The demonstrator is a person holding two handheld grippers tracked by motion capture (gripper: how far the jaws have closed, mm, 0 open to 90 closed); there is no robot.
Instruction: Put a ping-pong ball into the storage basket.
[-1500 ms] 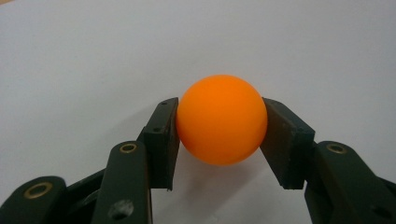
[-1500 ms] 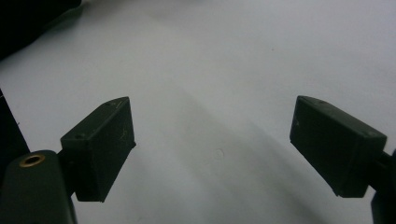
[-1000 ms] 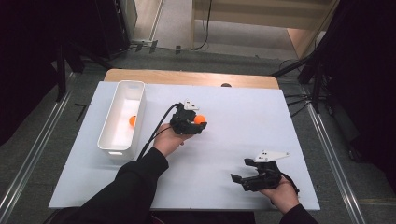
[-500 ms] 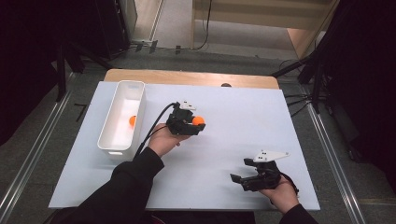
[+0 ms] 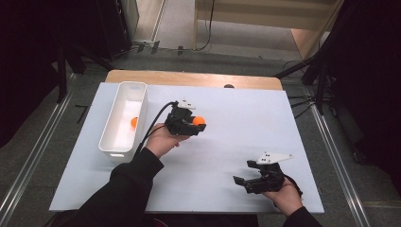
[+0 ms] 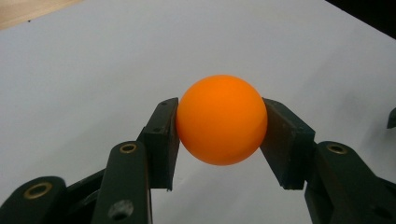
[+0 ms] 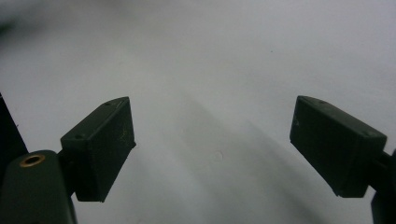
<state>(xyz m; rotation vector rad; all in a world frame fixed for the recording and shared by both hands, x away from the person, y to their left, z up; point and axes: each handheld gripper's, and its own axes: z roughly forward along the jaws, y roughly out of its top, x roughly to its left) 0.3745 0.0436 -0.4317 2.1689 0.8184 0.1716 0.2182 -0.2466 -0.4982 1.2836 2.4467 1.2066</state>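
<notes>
An orange ball (image 6: pixel 221 119) is clamped between the two black jaws of my left gripper (image 5: pixel 196 126), a little above the white table sheet (image 5: pixel 227 142) near its middle; the same ball (image 5: pixel 199 121) shows in the high view just right of the white bin. A second orange ball (image 5: pixel 134 122) lies inside the white bin (image 5: pixel 113 142). My right gripper (image 5: pixel 242 181) rests low near the table's front right, jaws wide apart with nothing between them; its fingers (image 7: pixel 100 144) frame bare white sheet.
The long white bin stands along the left side of the sheet. A wooden table edge (image 5: pixel 189 78) runs behind the sheet. A black cable (image 5: pixel 153 123) trails from my left gripper toward the bin.
My left gripper with the ball has drifted slightly left, toward the bin. The right gripper has stayed where it was.
</notes>
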